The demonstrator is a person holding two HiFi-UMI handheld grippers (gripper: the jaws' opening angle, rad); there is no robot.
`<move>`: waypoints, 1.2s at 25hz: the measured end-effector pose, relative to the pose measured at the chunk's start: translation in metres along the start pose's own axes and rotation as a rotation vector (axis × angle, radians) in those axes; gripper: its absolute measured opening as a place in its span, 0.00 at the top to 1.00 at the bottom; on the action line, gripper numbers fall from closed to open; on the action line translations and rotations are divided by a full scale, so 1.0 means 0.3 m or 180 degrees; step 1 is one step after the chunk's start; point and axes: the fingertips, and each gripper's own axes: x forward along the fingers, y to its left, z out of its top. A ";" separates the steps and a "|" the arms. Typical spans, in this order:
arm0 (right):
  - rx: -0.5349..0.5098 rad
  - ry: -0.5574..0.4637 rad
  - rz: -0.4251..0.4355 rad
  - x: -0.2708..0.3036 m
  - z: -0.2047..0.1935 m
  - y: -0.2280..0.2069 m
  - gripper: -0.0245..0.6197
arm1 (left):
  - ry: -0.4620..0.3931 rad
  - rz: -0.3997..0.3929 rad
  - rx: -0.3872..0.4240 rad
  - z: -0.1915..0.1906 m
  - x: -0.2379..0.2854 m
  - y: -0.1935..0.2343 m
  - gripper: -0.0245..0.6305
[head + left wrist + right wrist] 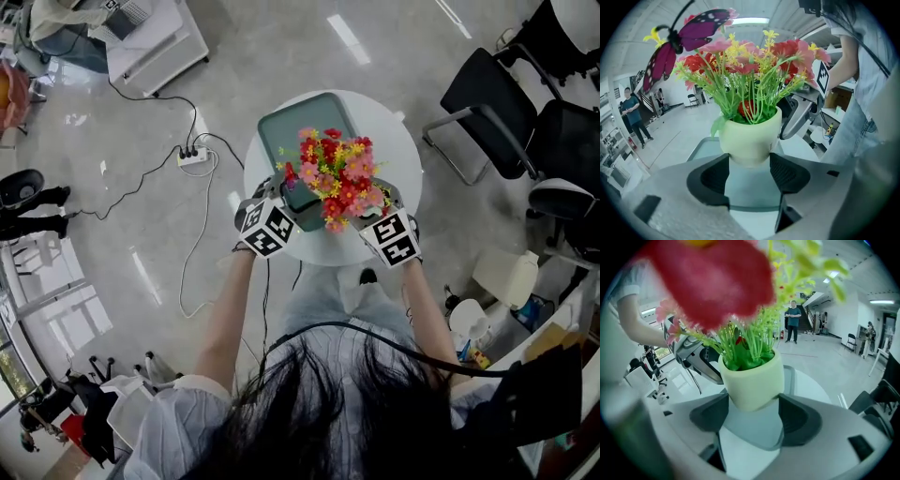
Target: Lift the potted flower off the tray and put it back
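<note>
The potted flower, a pale green pot of red, pink and yellow blooms with a purple butterfly, is over the near end of the grey-green tray. My left gripper and right gripper clasp it from opposite sides. In the left gripper view the jaws press the pot's lower sides, with the tray beneath. The right gripper view shows its jaws closed on the pot as well. Whether the pot's base touches the tray cannot be told.
The tray lies on a small round white table. Black chairs stand to the right, and a power strip with cables lies on the floor to the left. A white container stands at the lower right. People stand far off.
</note>
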 end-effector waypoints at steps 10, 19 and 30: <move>-0.0254 -0.0093 0.0181 -0.129 0.004 0.035 0.44 | -0.0037 0.0287 -0.0224 0.075 -0.079 -0.115 0.56; -0.0481 -0.0177 0.0389 -0.268 -0.011 0.089 0.44 | -0.0016 0.0626 -0.0354 0.139 -0.128 -0.249 0.56; -0.0779 -0.0249 0.0666 -0.394 -0.088 0.198 0.44 | -0.0003 0.1023 -0.0603 0.146 -0.191 -0.454 0.56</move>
